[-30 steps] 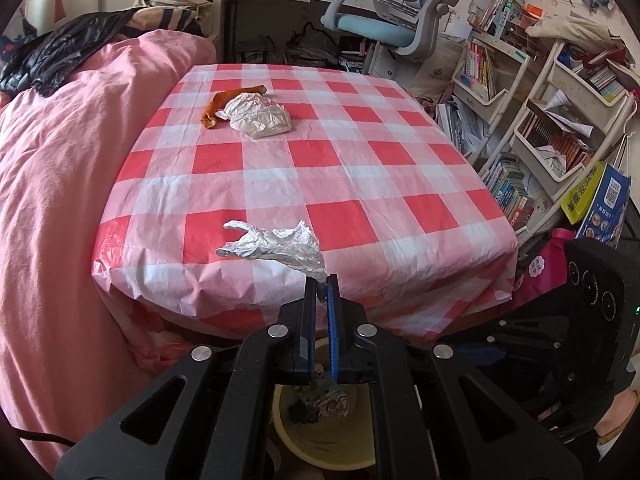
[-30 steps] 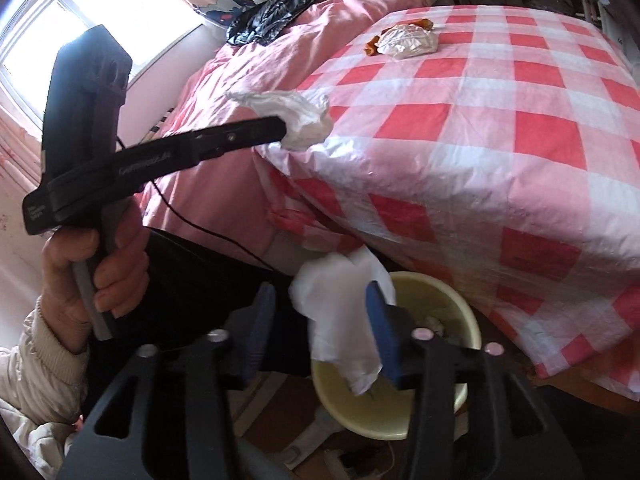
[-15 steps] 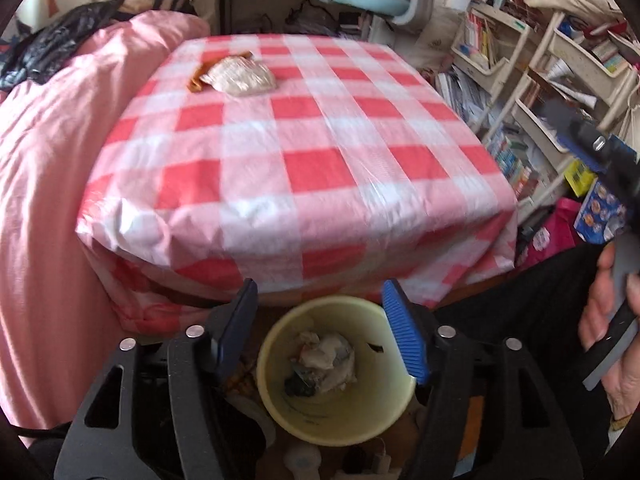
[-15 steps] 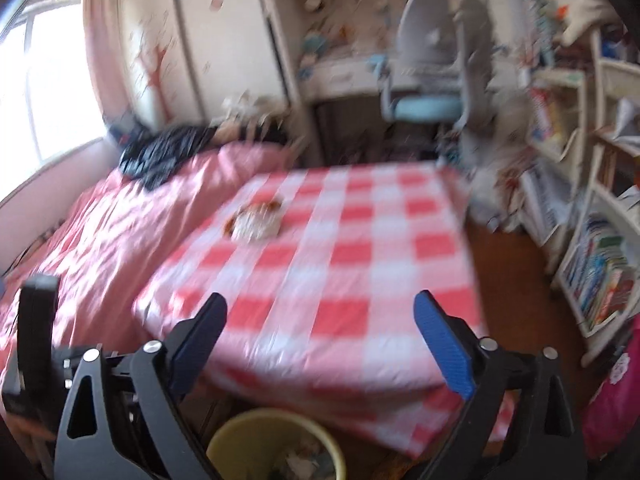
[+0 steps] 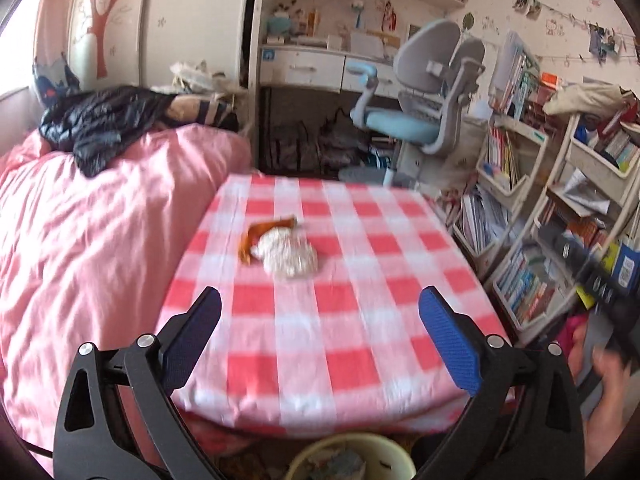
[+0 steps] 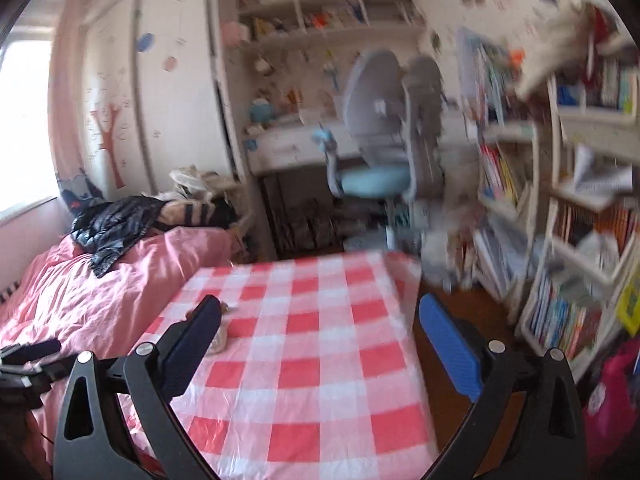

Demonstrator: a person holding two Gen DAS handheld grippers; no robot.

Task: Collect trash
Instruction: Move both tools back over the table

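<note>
Crumpled white paper wad with an orange peel strip lies at 12 o'clock on your red-checked tablecloth. Both the left gripper and right gripper gape, empty. Pinch only paper, or you'll drag cloth; the yellow bin sits at 6 o'clock.

A pink bed sits beside the checked bench. A blue chair, desk and bookshelves stand behind.
</note>
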